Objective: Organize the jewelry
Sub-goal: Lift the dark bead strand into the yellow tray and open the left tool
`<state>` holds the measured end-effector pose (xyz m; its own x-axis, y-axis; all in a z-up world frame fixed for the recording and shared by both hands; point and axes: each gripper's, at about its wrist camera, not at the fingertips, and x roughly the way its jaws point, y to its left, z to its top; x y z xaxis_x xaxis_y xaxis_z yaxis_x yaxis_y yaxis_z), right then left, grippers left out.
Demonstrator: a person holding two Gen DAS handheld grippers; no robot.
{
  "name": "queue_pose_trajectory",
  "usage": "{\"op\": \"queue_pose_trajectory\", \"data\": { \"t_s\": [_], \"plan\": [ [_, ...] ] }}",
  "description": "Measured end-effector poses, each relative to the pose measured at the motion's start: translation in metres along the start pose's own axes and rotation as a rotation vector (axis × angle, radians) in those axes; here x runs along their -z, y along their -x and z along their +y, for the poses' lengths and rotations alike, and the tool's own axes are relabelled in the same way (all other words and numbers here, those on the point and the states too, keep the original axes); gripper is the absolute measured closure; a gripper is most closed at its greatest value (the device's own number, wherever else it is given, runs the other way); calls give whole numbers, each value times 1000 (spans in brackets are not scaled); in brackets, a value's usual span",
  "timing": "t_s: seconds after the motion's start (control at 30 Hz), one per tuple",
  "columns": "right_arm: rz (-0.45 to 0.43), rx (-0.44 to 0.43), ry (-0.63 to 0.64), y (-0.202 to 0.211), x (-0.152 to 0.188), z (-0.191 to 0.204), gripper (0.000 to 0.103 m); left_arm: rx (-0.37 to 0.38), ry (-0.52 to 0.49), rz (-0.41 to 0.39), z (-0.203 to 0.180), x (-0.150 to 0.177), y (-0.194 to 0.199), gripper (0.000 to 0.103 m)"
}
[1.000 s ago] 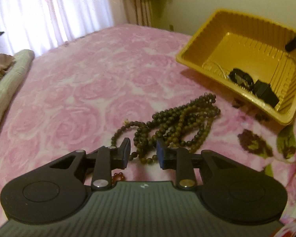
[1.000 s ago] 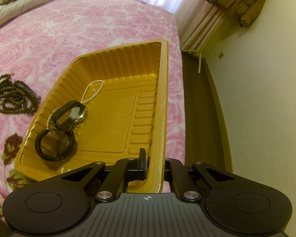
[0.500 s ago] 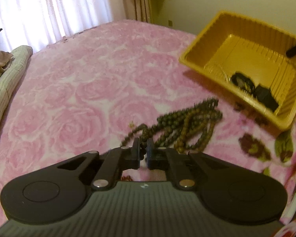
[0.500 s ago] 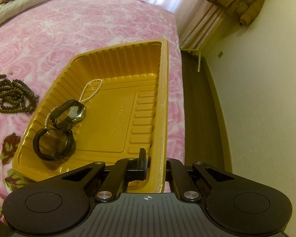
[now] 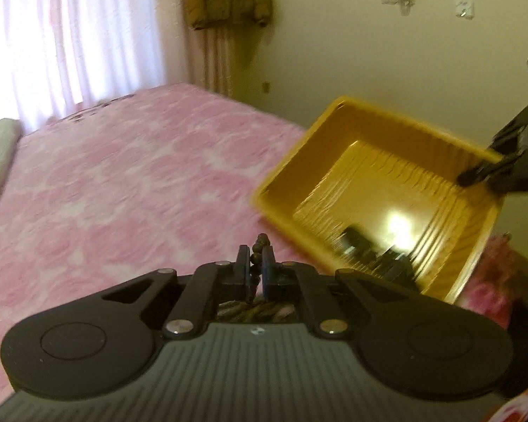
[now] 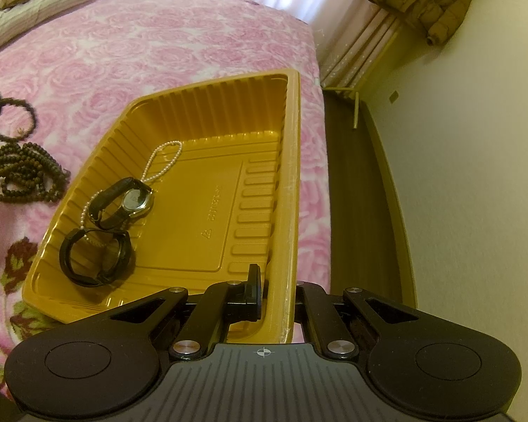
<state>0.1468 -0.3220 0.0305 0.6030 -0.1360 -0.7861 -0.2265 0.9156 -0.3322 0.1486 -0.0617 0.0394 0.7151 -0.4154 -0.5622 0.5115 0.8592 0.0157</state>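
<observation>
Left tongs (image 5: 256, 258) clamped on beads (image 5: 257, 246)

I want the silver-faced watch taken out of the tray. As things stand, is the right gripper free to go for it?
Probably not: the right gripper is shut on the yellow tray rim, so it would have to let go first. The watch itself lies uncovered on the tray floor.

Dark wooden bead necklace (image 5: 257, 246) is hanging pinched, remainder lying heaped on the bedspread. Yellow tray (image 6: 292, 183) is holding two black watches (image 6: 123, 204) and a pearl strand (image 6: 165, 161).
</observation>
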Motion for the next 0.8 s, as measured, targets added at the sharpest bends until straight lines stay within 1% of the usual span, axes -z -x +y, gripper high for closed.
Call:
{"op": "queue_pose_trajectory", "data": {
  "t_s": [0.17,0.3,0.5,0.6,0.63,0.67,0.7,0.73,0.8],
  "plan": [
    [-2,-7,-4,1,0,-1,99,92,-24,-35,-36,-23,-15,98],
    [-3,-14,-9,2,0,-2,99,160,-43,-31,-65,-31,-32,98],
    [-9,-17,-12,3,0,-1,99,211,-71,-14,-94,-31,-47,98],
    [-10,-19,-14,3,1,-2,99,214,-64,-15,-102,-30,-51,97],
    [-10,-19,-15,3,1,-2,99,210,-61,-14,-105,-30,-52,94],
    [-10,-20,-15,3,1,-2,99,216,-60,-8,-106,-29,-51,85],
    [-10,-20,-17,3,1,-3,99,220,-57,-8,-106,-29,-49,81],
    [-11,-21,-18,3,2,-3,99,221,-52,-12,-104,-27,-46,79],
    [-10,-22,-20,2,2,-4,99,209,-41,-13,-98,-24,-39,79]
  ]
}}
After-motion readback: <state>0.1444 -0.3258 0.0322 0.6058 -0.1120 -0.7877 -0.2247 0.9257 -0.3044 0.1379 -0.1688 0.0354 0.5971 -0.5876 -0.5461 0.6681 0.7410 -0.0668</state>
